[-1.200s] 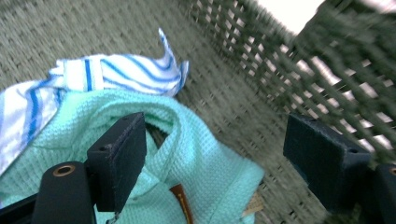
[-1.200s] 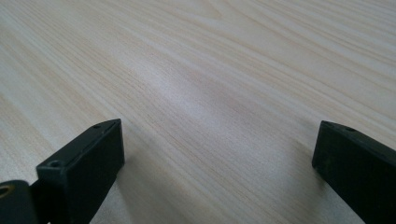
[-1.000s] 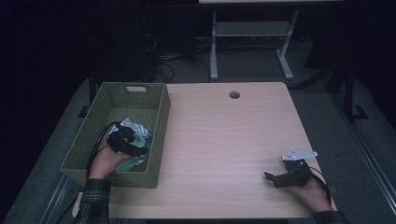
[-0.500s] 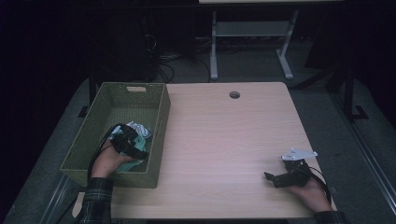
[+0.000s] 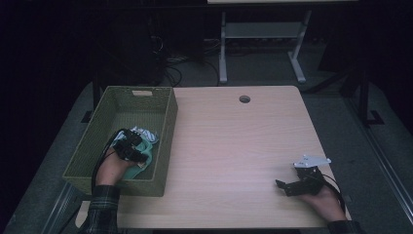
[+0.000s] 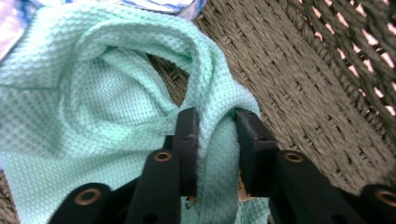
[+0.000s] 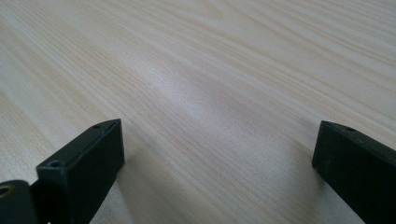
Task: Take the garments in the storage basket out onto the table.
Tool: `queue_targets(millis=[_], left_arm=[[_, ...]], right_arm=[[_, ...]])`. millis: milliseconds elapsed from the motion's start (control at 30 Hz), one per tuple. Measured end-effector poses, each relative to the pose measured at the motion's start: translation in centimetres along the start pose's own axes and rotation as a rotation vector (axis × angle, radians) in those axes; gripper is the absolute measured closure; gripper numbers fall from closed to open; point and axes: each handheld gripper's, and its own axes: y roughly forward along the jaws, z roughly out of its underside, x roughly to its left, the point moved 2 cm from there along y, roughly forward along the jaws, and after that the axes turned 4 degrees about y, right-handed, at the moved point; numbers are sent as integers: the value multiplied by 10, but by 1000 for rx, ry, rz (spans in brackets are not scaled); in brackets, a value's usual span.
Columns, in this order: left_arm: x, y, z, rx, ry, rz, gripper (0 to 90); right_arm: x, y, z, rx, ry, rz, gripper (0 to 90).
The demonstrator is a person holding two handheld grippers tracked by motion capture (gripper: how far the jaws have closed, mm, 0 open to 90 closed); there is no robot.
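Cloth (image 6: 93, 93) lay in the basket (image 5: 165, 127) at left, its fold clenched by the left tool (image 6: 215, 135), jaws just closing; right tool (image 7: 215, 154) rested released on the worktop (image 5: 243, 141).

A dim lab or test room is showing here: a bare wooden table (image 5: 243, 141) is standing on grey carpet (image 5: 350, 122), with loose cables (image 5: 187, 61) and a metal stand (image 5: 258, 44) sitting behind it.

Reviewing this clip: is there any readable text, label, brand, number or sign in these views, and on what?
None can be read. The mint cloth, the woven basket, the table and both the left hand-held gripper and the right hand-held gripper show no lettering. The patterned cloth shows only blurred print.
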Motion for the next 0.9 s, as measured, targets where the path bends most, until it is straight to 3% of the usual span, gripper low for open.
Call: queue_targets(millis=[133,200,367,467,900], left_arm=[[1,-4,0,-28,-13,10,781],[3,-9,0,-74,-39,28,793],[4,-14,0,-124,-56,41,804],[6,-21,0,-190,-74,27,804],[14,-44,5,-430,-126,87,808]], right_arm=[[0,0,0,0,4,-2,19],[0,0,0,0,4,-2,19],[0,0,0,0,5,-5,19],[0,0,0,-1,6,-5,19],[0,0,0,-1,6,-6,19]])
